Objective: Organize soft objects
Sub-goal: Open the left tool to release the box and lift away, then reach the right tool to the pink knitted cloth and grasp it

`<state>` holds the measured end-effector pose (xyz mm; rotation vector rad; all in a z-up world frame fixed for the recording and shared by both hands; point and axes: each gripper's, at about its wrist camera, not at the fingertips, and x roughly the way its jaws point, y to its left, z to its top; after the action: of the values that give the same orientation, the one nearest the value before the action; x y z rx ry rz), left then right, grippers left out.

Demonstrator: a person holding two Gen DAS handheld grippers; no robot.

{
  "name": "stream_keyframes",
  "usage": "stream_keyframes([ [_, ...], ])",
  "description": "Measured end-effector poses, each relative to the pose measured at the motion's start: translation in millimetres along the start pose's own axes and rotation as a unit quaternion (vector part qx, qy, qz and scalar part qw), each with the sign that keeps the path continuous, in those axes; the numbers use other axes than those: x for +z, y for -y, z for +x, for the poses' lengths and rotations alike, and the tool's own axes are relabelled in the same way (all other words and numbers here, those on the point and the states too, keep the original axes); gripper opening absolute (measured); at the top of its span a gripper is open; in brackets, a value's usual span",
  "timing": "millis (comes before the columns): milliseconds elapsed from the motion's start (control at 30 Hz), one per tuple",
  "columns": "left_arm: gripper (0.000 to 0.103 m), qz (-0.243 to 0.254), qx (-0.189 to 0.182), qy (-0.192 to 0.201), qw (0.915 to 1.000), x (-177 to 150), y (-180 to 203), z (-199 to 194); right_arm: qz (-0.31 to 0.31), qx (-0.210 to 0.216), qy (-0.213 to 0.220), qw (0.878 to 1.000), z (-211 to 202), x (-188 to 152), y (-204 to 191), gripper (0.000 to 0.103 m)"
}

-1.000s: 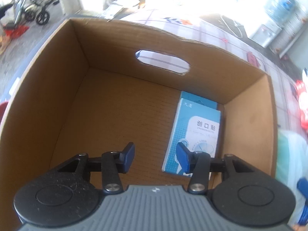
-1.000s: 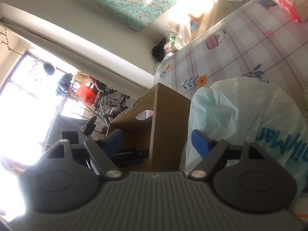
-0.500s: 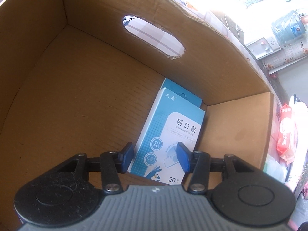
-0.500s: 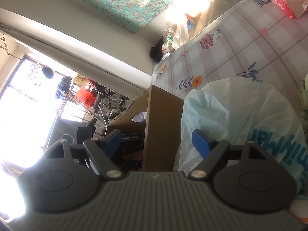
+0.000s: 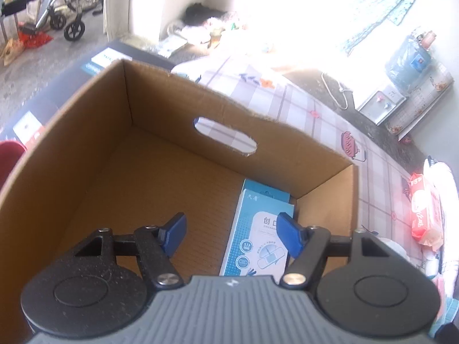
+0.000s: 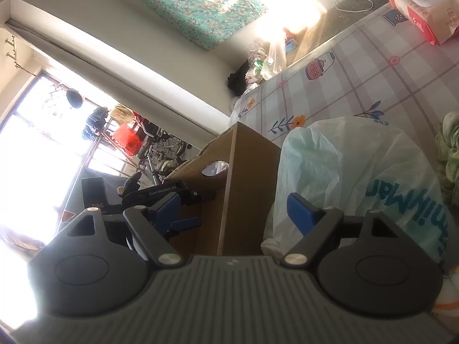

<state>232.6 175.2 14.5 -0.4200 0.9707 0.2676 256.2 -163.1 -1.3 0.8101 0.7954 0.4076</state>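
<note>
An open cardboard box [image 5: 178, 189] with a handle slot fills the left wrist view. A blue and white plaster packet [image 5: 258, 246] lies flat in its far right corner. My left gripper [image 5: 231, 226] hangs above the box floor with its jaws opening; nothing is pressed between the pads. In the right wrist view my right gripper [image 6: 233, 205] stands open, straddling the box's outer corner [image 6: 243, 177] without touching it. A pale green plastic bag [image 6: 344, 172] bulges just right of that corner, beside the right fingertip. The left gripper's black body [image 6: 163, 193] shows inside the box.
A red and white wet-wipes pack [image 5: 421, 215] lies on the checked tablecloth [image 5: 315, 114] right of the box, also in the right wrist view as the wipes pack [image 6: 421, 3]. Green cloth [image 6: 450, 149] sits at the right edge. A dark carton [image 5: 94, 66] is behind the box.
My left gripper has lifted up and back from the plaster packet and its jaws have spread wider; the packet stays on the box floor. The right gripper has barely shifted.
</note>
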Motion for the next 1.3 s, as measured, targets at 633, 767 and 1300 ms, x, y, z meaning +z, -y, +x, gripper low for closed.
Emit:
stream_keyframes([
  [633, 0.092, 0.278, -0.145, 0.068, 0.9471, -109.7, 214.8, -77.4, -0.016, -0.103, 0.151, 0.983, -194.2, 8.8, 60.6, 0.083],
  [767, 0.092, 0.319, -0.155, 0.043, 0.934, -134.6, 258.7, -55.5, 0.021, -0.125, 0.166, 0.978, -220.6, 34.1, 98.9, 0.083],
  [1300, 0.071, 0.309, -0.18, -0.085, 0.9301, -90.9, 372.4, 72.1, 0.177, -0.096, 0.129, 0.971, -173.4, 62.4, 203.0, 0.058],
])
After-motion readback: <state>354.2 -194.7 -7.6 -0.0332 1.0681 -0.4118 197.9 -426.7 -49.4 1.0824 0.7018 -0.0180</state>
